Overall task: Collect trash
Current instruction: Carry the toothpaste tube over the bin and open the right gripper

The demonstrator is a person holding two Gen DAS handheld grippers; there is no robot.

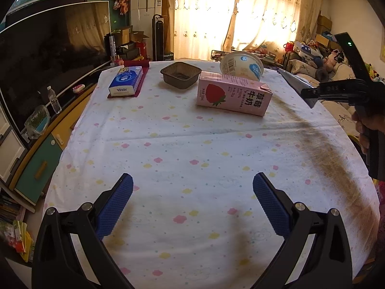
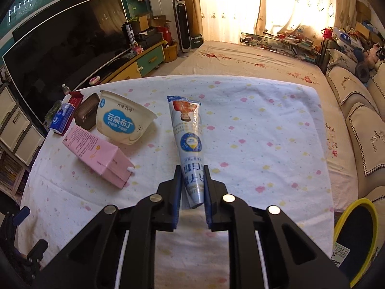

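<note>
Cone wrapper [image 2: 189, 142]: a long blue-and-white printed cone wrapper lay pointing away across the worktop [image 2: 264, 125], its narrow end nearest the camera, between the right gripper's pads.
Right gripper [image 2: 192, 187]: it was narrowed onto the wrapper's narrow end, both blue pads pressing its sides; it angled downward over the near part of the cloth.
Right hand [image 1: 363, 130]: in the left wrist view, fingers wrapped the black handle at the worktop's right edge, the gripper reaching in with the wrapper at its tip.
Left gripper [image 1: 192, 202]: it hung wide apart over the near cloth, tilted down, with nothing between its blue pads.
Milk carton [image 1: 233, 96]: the pink strawberry carton lay on its side, left of the wrapper and apart from it.
Pudding cup [image 2: 122, 120]: the white cup lay tipped over just behind the carton, close to the wrapper's wide end without touching it.
Brown tray [image 1: 181, 74]: the empty plastic tray sat upright, further left of the cup.
Tissue pack [image 1: 125, 81]: the blue-and-white pack rested on a dark red mat [image 1: 142, 79] at the far left.
Bin [image 2: 356, 236]: a yellow-rimmed dark bin stood beside the worktop's near right corner.
</note>
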